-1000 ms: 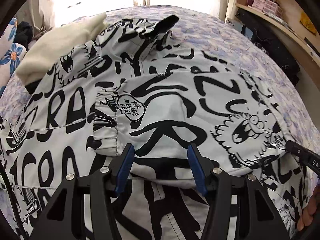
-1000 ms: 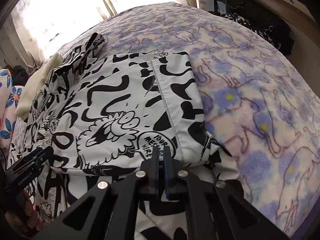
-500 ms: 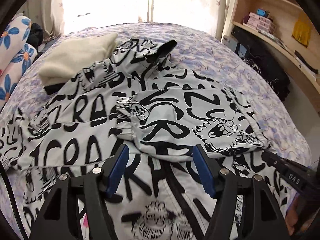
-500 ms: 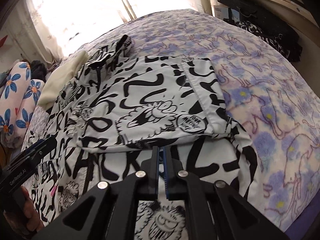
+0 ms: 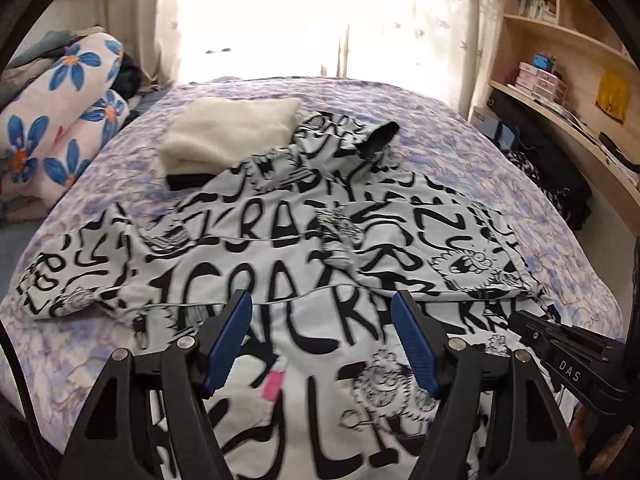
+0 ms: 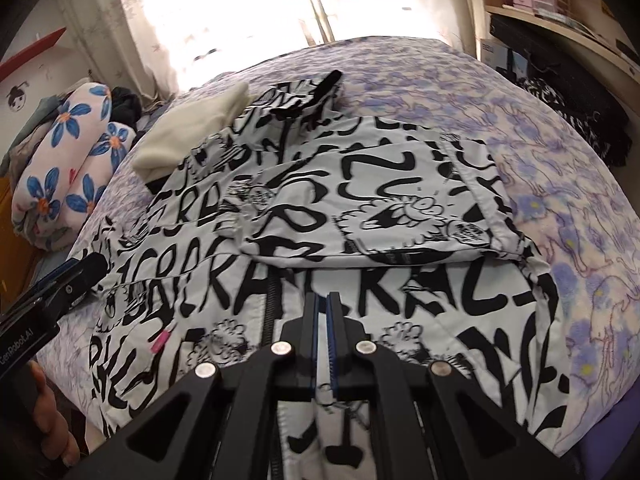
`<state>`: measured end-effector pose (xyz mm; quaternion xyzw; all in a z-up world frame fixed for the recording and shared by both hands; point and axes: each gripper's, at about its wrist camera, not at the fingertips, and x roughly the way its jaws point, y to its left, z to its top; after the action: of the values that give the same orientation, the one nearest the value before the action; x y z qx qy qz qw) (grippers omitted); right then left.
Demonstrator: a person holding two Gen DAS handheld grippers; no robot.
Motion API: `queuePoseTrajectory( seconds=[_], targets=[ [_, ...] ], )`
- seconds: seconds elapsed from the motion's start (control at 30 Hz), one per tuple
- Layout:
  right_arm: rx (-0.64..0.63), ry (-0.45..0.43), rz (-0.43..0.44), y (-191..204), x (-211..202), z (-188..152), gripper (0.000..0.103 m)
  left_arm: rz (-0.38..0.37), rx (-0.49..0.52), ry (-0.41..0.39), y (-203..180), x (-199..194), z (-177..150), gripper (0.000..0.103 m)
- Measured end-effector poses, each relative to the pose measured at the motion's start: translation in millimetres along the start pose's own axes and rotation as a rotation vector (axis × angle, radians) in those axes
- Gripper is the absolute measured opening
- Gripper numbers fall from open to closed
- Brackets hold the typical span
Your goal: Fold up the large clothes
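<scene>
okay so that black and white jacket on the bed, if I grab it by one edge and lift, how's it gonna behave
The jacket will probably hang floppy: it lies flat on the bed with soft wrinkles. The folded-over sleeve only rests on top, so it may well slide off. The smooth-looking cloth could slip from a light pinch, and the zipper likely adds only slight stiffness.

Strong daylight pours through the curtain (image 5: 280,20) at the top centre of both views and blows out to pure white there. The bed (image 5: 460,168) is evenly lit, with soft shadows. Both pictures bulge like a fisheye, with dark corners. The jacket's (image 5: 280,280) print smears slightly in the lower part of each frame, while the shelf (image 5: 560,92) at upper right looks reasonably sharp.
</scene>
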<state>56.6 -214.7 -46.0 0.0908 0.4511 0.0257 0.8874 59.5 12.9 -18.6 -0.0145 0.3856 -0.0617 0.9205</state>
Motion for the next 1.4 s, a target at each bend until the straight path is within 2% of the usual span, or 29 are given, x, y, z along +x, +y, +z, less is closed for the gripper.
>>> queuePoseTrajectory(
  seconds=[0.43, 0.63, 0.9, 1.23, 1.4],
  targets=[
    [-0.165, 0.001, 0.060, 106, 7, -9, 0.004, 0.095, -0.184, -0.010, 120, -28, -23, 0.073],
    [-0.242, 0.008, 0.086, 157, 25, -6, 0.004, 0.210, -0.276, -0.032, 190, -33, -35, 0.077],
    [-0.311, -0.025, 0.140, 228, 57, 11, 0.004, 0.299, -0.381, 0.014, 278, -19, -49, 0.077],
    [-0.372, -0.020, 0.167, 301, 112, 23, 0.004, 0.232, -0.509, 0.069, 356, 23, -62, 0.077],
    [-0.379, 0.025, 0.177, 319, 139, 21, 0.004, 0.147, -0.613, 0.122, 396, 57, -74, 0.077]
  ],
)
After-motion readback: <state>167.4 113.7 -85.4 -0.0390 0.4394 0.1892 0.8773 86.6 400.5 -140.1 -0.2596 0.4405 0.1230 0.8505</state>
